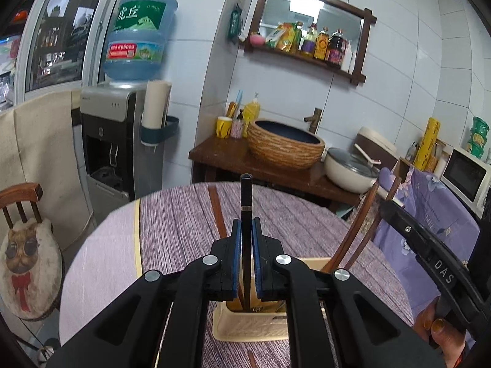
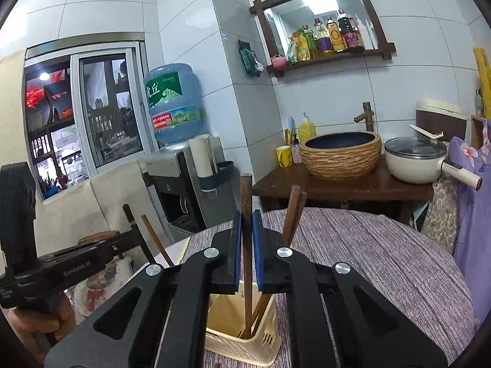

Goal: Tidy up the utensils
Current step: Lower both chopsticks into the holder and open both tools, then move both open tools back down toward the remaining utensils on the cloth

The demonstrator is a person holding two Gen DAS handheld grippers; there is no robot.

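Two chopsticks are held upright | left gripper (image 1: 245, 230) is clamped on black chopstick (image 1: 246, 196) | right gripper (image 2: 246, 224) is clamped on brown chopstick (image 2: 246, 196) | tips are pointed down into beige utensil holder (image 2: 245, 340) directly beneath both.

The left wrist view looks forward along its own black claw (image 1: 246, 230), slightly downward, close above the purple striped tabletop (image 1: 184, 214); the right wrist view sits likewise behind its claw (image 2: 246, 224), a little further right. Both share the beige plastic slotted holder (image 1: 245, 328), the woven-textured round basin (image 1: 285, 145) and the blue water jug (image 1: 138, 36).
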